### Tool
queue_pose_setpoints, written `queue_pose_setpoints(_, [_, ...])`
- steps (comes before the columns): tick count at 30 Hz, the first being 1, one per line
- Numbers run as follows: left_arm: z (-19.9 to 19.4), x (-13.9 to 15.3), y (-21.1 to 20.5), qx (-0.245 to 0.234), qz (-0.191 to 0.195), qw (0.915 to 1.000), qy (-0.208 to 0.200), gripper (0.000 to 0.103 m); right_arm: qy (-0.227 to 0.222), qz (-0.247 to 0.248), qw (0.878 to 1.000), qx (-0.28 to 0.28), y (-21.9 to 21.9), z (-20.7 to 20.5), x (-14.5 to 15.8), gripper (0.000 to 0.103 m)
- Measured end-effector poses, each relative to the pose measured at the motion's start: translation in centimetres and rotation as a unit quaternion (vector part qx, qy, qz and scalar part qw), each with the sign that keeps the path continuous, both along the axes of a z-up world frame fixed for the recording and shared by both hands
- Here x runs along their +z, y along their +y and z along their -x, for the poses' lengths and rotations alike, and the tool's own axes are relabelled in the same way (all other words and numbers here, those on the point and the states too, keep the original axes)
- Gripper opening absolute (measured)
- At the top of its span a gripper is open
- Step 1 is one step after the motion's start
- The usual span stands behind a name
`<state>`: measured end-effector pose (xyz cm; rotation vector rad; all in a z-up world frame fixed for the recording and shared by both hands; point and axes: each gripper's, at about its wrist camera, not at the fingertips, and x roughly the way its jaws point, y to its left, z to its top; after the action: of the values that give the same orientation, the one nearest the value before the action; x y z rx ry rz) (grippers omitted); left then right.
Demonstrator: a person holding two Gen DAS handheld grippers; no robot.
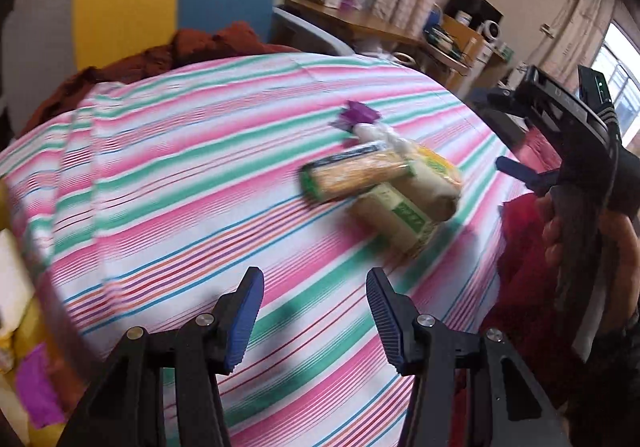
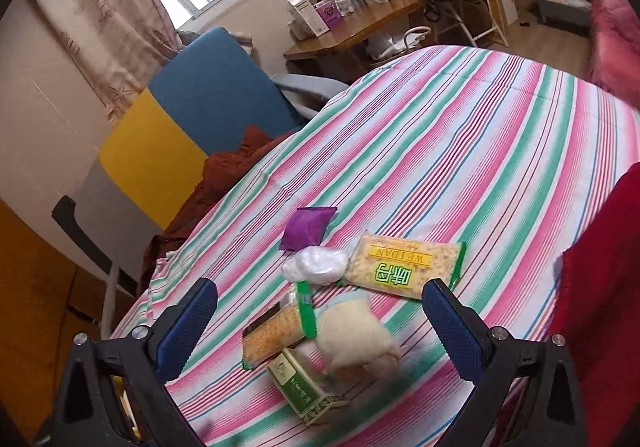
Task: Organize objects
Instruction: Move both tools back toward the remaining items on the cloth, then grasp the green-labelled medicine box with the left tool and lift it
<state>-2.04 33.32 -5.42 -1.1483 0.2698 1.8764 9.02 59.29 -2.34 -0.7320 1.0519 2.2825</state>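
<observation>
Lying on striped cloth (image 2: 460, 151): crinkly packets (image 2: 402, 267), cardboard box (image 2: 308, 391).

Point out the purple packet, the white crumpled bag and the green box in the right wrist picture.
purple packet (image 2: 306, 228), right wrist view, middle of its face.
white crumpled bag (image 2: 316, 265), right wrist view, its bulging centre.
green box (image 2: 302, 387), right wrist view, its printed top.

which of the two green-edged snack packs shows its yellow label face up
The flat clear snack pack with the yellow label, lying farther from the fingers; the other green-edged pack sits tilted among the pile.
</observation>
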Motion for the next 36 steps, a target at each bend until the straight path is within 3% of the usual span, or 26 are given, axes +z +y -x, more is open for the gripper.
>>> queue_pose_setpoints(12, [0.1, -2.6, 8.8, -0.033, -0.004, 0.9970, -0.069, 0.055, 0.020, 0.026, 0.999, 0.010, 0.5, 0.0, -0.7, 0.103])
queue_pose_setpoints(17, [-0.2, -3.4, 10.1, -0.051, 0.005, 0.9963, -0.069, 0.064, 0.024, 0.037, 0.999, 0.015, 0.7, 0.2, -1.0, 0.103])
queue_pose_setpoints(26, [0.4, -4.8, 12.3, -0.041, 0.016, 0.9966, -0.070, 0.072, 0.020, 0.040, 0.999, 0.018, 0.7, 0.4, -1.3, 0.103])
queue_pose_setpoints(28, [0.2, -4.8, 11.9, -0.050, 0.015, 0.9971, -0.056, 0.067, 0.016, 0.042, 0.999, 0.017, 0.8, 0.5, -1.4, 0.103])
queue_pose_setpoints(30, [0.2, -4.6, 11.3, -0.064, 0.003, 0.9964, -0.055, 0.049, 0.013, 0.041, 0.999, 0.015, 0.8, 0.5, -1.5, 0.103])
queue_pose_setpoints(33, [-0.1, -4.2, 10.2, -0.074, 0.005, 0.9961, -0.047, 0.033, 0.011, 0.041, 0.999, 0.012, 0.9, 0.5, -1.5, 0.103])
queue_pose_setpoints(36, [-0.6, -3.9, 7.7, -0.085, 0.013, 0.9956, -0.038, 0.032, 0.008, 0.043, 0.999, 0.008, 1.0, 0.4, -1.6, 0.103])
